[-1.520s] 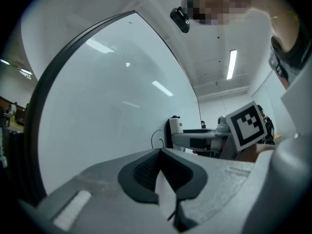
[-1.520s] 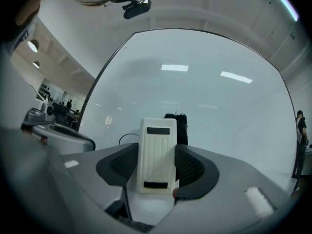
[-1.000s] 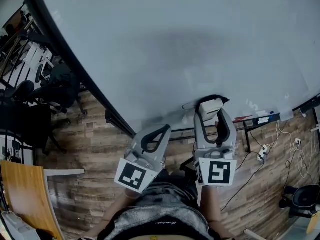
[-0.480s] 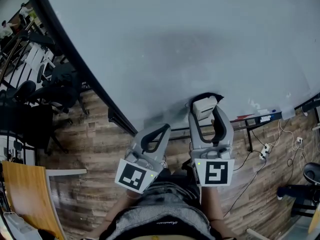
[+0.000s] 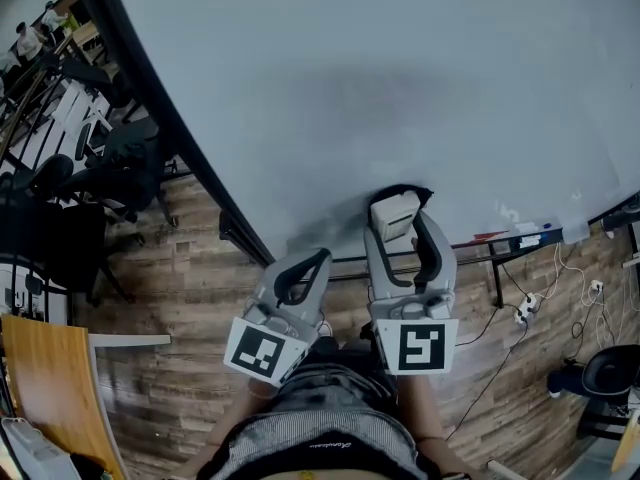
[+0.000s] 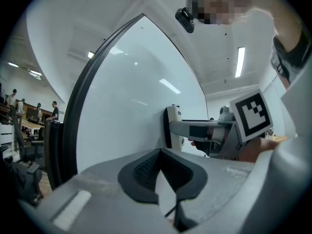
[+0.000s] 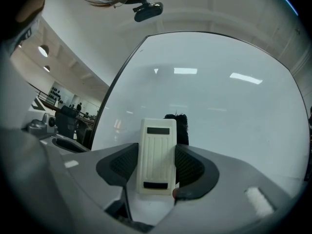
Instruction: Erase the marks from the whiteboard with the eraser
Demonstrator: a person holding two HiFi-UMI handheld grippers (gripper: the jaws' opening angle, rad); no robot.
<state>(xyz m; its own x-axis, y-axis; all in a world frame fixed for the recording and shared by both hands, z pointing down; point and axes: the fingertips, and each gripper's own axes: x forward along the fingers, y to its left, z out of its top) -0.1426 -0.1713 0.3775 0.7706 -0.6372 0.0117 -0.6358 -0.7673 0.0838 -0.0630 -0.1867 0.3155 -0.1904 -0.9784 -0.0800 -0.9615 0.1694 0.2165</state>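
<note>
Meanwhile the right gripper (image 5: 401, 224), clamped on the eraser (image 5: 392, 214), has slid leftward along the whiteboard's (image 5: 400, 68) lower edge, wiping onward; the left gripper (image 5: 322, 256) hangs closed and empty below that edge.

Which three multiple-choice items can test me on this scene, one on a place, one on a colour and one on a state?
1. Where is the eraser?
A. in a box
B. between the jaws of the right hand-held gripper
C. on a shelf

2. What colour is the eraser's body?
A. red
B. green
C. cream white

3. In what state is the left hand-held gripper?
A. shut, holding nothing
B. wide open
C. shut on a pen

Answers:
1 B: the right gripper view shows both pads pressing the eraser's sides.
2 C: the ribbed plastic back looks cream white, with black felt behind it.
3 A: in the left gripper view its tips meet, and nothing is between them.
</note>
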